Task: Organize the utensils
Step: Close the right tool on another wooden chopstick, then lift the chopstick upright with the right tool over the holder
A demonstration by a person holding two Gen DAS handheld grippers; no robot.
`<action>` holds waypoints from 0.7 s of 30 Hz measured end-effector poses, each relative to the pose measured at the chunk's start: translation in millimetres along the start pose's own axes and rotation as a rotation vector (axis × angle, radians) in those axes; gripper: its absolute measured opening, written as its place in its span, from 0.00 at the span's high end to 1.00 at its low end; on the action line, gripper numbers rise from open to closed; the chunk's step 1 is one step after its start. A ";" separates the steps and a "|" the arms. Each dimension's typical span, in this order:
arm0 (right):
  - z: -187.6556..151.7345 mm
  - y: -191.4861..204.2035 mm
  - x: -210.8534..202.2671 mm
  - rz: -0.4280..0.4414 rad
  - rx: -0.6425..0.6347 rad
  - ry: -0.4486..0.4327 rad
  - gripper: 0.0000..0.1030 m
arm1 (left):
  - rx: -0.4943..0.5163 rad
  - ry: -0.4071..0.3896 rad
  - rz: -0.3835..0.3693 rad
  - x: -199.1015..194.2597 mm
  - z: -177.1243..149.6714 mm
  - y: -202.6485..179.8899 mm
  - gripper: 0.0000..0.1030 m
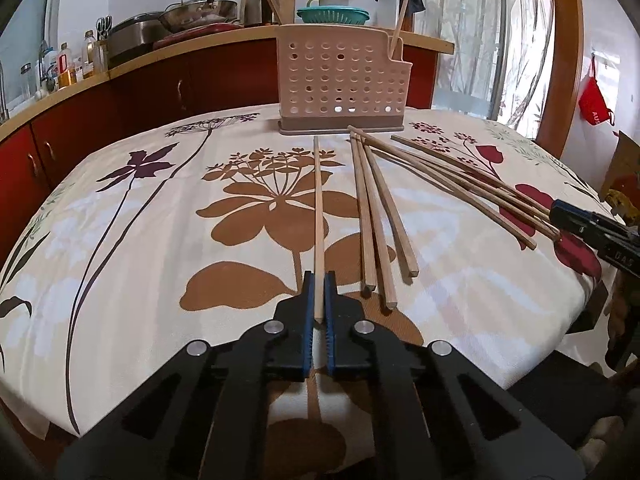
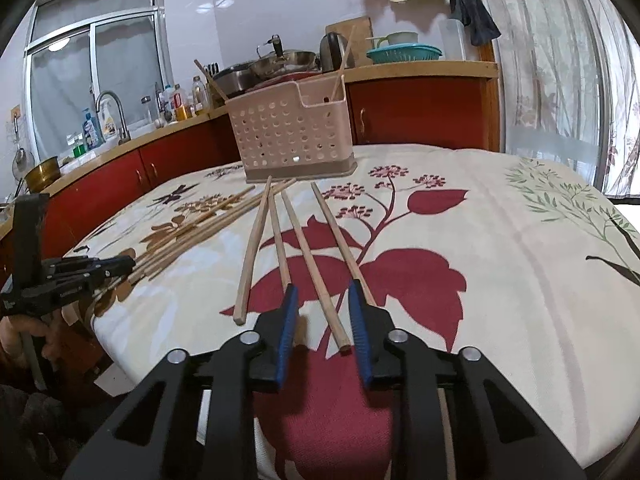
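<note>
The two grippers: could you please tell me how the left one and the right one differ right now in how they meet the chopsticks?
The left gripper is shut on a single chopstick lying apart from the rest; the right gripper has its fingers apart around one chopstick of a loose group, without pressing it. The left one's chopstick runs straight between its fingers; the right one's lies slanted. Both have blue-padded black fingers and point toward the perforated holder.
</note>
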State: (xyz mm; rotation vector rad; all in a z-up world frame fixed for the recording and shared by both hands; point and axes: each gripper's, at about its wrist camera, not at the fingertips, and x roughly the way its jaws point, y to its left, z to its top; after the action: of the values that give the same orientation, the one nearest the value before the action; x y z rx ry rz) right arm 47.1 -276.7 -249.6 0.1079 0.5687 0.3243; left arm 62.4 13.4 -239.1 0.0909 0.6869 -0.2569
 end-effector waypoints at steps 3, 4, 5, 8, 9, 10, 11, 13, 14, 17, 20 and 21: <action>-3.3 -3.3 1.3 -0.008 0.006 0.009 0.78 | -0.007 0.001 0.000 -0.2 -0.1 1.7 0.95; -5.0 -4.3 1.9 -0.011 0.005 0.014 0.79 | -0.007 0.001 0.001 -0.2 0.0 2.1 0.95; -6.9 -4.7 2.5 -0.014 0.004 0.017 0.80 | -0.008 0.000 0.002 -0.2 -0.1 2.3 0.95; -10.5 -5.0 0.4 -0.029 -0.007 0.005 0.86 | -0.010 0.000 0.005 -0.1 -0.3 3.0 0.95; -10.5 -4.9 -0.5 -0.030 -0.010 0.003 0.87 | -0.009 -0.001 0.006 -0.1 -0.3 2.8 0.95; -11.5 -4.2 -1.6 -0.032 -0.017 -0.001 0.88 | -0.008 -0.001 0.007 0.0 -0.2 3.2 0.95; -11.9 -3.5 -2.3 -0.034 -0.022 -0.003 0.89 | -0.008 -0.001 0.007 0.0 -0.2 3.2 0.95; -12.3 -1.6 -2.8 -0.032 -0.028 -0.003 0.91 | -0.008 -0.001 0.008 -0.3 -0.2 3.2 0.95; -11.7 -1.2 -3.2 -0.029 -0.028 -0.003 0.93 | -0.007 -0.002 0.010 -0.5 -0.1 3.2 0.95; -8.8 1.8 -8.4 -0.031 -0.035 -0.014 0.93 | -0.002 -0.018 0.016 -4.1 1.7 3.7 0.95; -0.9 4.4 -16.1 -0.032 -0.040 -0.038 0.93 | -0.001 -0.040 0.020 -9.9 5.3 3.9 0.95; 2.1 5.4 -18.7 -0.034 -0.041 -0.047 0.93 | 0.000 -0.045 0.022 -12.0 6.6 3.4 0.95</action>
State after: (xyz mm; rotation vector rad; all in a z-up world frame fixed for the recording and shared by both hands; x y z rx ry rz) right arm 32.0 -277.9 -237.2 0.0659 0.5164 0.2998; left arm 58.4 18.0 -226.4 0.0921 0.6405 -0.2371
